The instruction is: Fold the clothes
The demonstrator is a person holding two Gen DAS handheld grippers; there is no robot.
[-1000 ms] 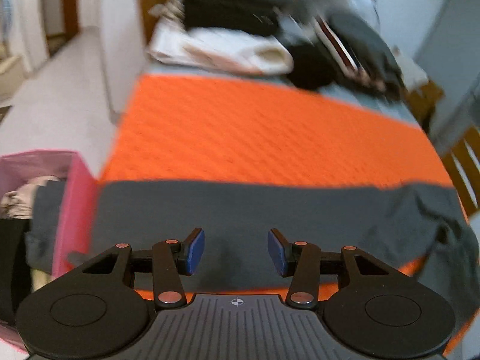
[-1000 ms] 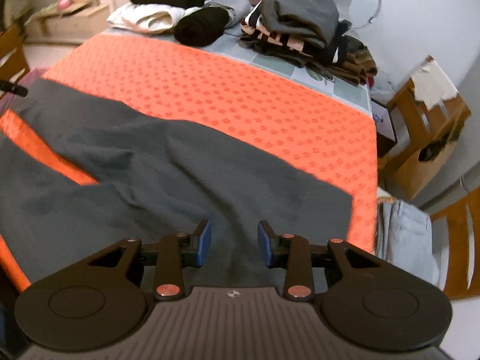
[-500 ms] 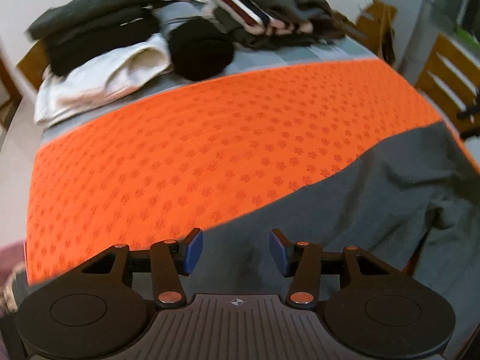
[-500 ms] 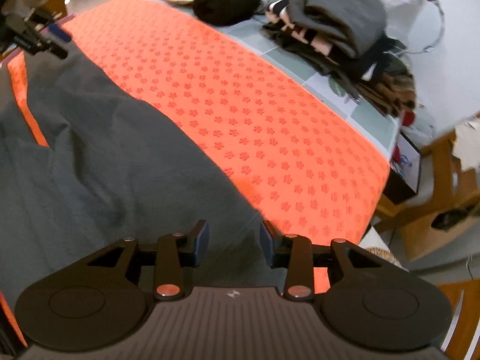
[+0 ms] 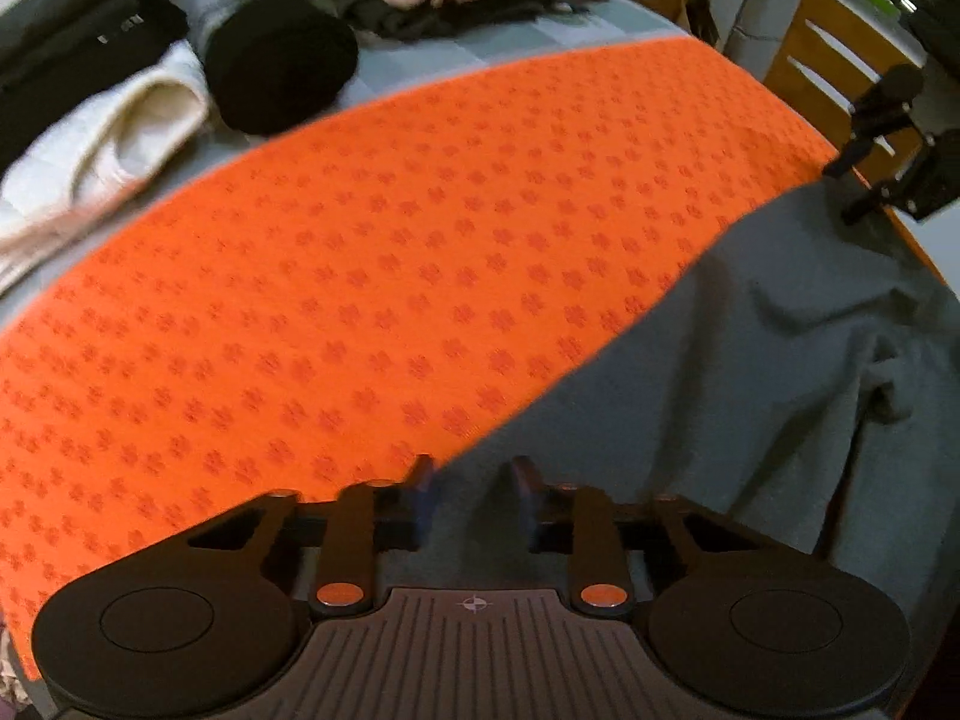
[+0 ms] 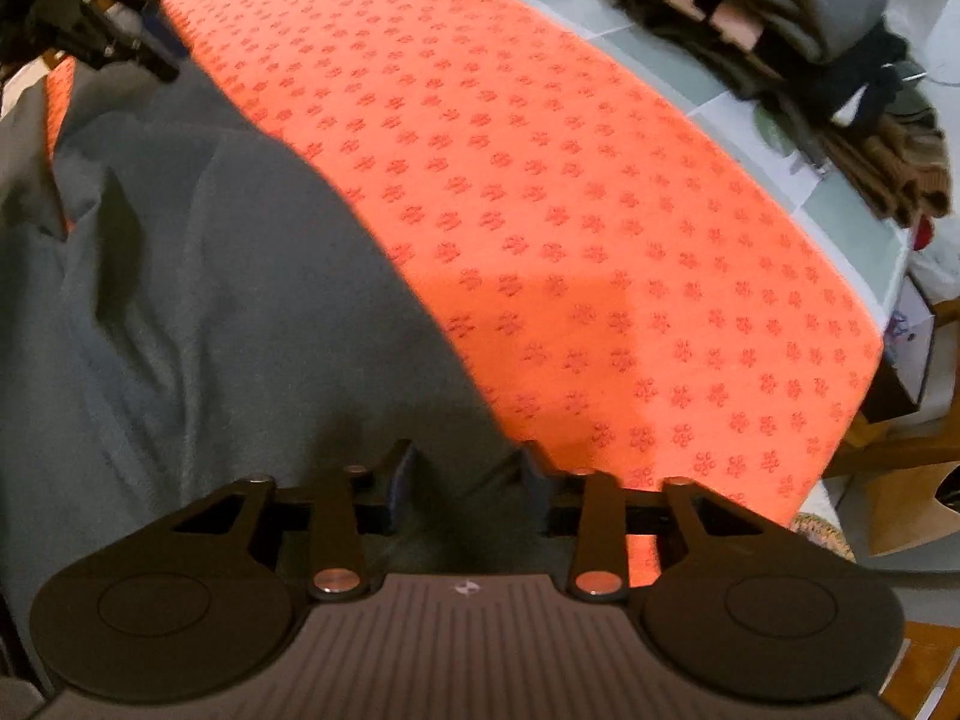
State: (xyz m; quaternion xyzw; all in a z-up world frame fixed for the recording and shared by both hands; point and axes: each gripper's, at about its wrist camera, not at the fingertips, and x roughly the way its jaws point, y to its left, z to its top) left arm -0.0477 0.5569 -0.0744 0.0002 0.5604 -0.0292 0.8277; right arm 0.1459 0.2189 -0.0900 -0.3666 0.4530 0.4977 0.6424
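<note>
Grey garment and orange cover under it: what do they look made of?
The grey garment looks like soft matte knit, probably cotton jersey: it lies limp, with rounded wrinkles and no sheen. The orange cover looks like a thin matte fabric or mat with a repeating darker paw-like print; it lies flat and smooth. The blur hides any weave, so both are guesses.
</note>
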